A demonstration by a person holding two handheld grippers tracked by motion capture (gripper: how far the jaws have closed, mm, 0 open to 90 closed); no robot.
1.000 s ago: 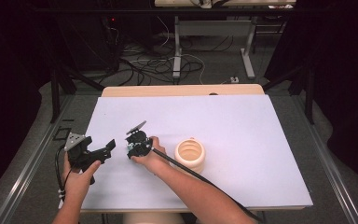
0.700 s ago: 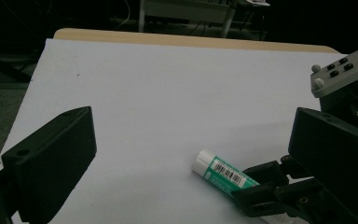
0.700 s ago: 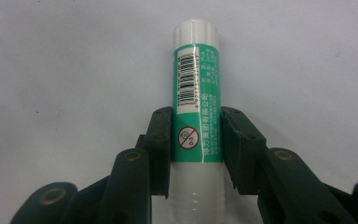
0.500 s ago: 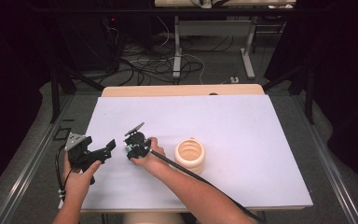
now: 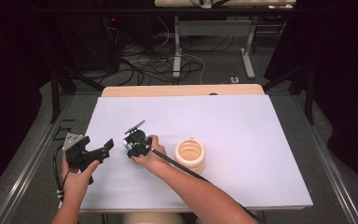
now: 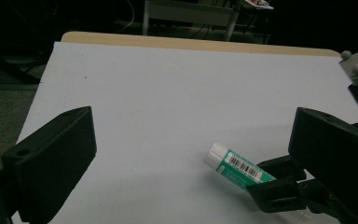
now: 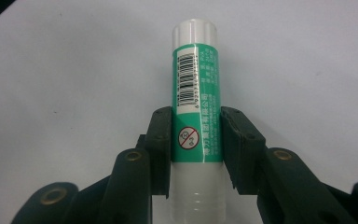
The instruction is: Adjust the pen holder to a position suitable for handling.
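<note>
A glue stick (image 7: 193, 70) with a green label and white cap lies on the white table sheet (image 5: 242, 130), its cap pointing away from my right gripper. My right gripper (image 7: 196, 135) is shut on the stick's lower half, one pad pressed on each side. In the high view the right gripper (image 5: 131, 142) sits low on the sheet at centre left. My left gripper (image 5: 103, 148) hovers just to its left with jaws wide open and nothing between them. The left gripper view shows the glue stick (image 6: 237, 165) lying ahead, held by the right gripper's jaws.
A cream ribbed pot (image 5: 189, 155) stands on the sheet just right of my right hand. The table's wooden far edge (image 5: 182, 90) borders the sheet. Cables and table legs lie on the floor beyond.
</note>
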